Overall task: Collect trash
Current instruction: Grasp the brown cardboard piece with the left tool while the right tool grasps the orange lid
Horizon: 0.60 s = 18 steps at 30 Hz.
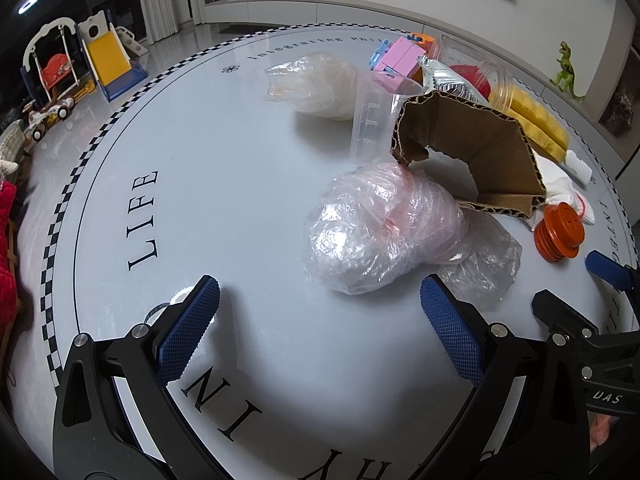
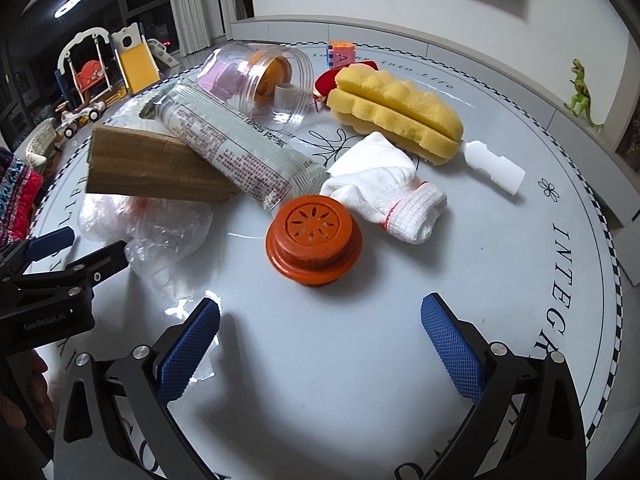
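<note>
Nothing is looking collected yet: the left gripper [image 1: 320, 312] and right gripper [image 2: 320, 332] are both hovering wide open and empty over the table [image 1: 224, 184]. Beside the torn cardboard [image 1: 480, 148], crumpled plastic wrap [image 1: 376, 232] is lying just ahead of the left gripper, and a wrapper [image 2: 236, 148] is leaning on that cardboard.

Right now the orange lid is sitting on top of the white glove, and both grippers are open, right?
Not quite. The orange lid sits on the table beside the white glove, not on top of it; the right wrist view shows this. Both the left gripper and right gripper are open.
</note>
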Tool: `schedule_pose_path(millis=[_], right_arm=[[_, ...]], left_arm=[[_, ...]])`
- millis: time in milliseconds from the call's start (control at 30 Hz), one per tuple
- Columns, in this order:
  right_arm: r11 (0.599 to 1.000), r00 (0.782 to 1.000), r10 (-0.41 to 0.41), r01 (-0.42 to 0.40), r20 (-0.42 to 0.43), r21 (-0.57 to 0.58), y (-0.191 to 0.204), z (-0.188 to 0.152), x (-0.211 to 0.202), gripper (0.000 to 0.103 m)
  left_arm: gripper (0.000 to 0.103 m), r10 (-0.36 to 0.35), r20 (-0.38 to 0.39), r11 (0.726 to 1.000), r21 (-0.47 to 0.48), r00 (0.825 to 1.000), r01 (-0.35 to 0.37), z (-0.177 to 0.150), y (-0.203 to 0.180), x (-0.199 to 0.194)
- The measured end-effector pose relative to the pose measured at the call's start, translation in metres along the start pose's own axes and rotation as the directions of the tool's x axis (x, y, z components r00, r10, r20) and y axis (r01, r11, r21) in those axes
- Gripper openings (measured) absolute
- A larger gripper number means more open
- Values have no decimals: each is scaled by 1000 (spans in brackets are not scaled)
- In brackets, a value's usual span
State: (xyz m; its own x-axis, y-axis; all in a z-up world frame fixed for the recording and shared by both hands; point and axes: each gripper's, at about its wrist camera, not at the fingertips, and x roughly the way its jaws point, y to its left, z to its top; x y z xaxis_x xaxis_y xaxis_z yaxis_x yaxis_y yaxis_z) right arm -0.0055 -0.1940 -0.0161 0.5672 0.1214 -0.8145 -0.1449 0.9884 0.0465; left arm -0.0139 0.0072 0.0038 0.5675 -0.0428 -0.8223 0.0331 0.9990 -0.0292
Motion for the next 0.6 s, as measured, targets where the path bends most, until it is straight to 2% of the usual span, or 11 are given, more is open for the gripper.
schedule_pose_path(millis=[167,333,433,567,600], right_arm=[[999,998,28,-27,49,-29,-3,-2,-30,100],[993,994,76,-69,80,-95,4,18,-51,100],[989,996,42,-31,74,-145,8,31,-46,99],[989,999,32,-29,19,-147,-2,36,-22,88],[989,999,31,-29,11,-147,-2,36,-18,80]], left_arm=[[97,-17,41,1000,-9,999,17,-3,13,-21],[97,-19,82,1000,-2,996,19,3,28,-44],[97,-45,104,999,-8,994,46,12,24,-56],[97,-81,119,997,18,990,79,21,16,-64],[97,-85,123,996,24,989,83,23,13,-66]])
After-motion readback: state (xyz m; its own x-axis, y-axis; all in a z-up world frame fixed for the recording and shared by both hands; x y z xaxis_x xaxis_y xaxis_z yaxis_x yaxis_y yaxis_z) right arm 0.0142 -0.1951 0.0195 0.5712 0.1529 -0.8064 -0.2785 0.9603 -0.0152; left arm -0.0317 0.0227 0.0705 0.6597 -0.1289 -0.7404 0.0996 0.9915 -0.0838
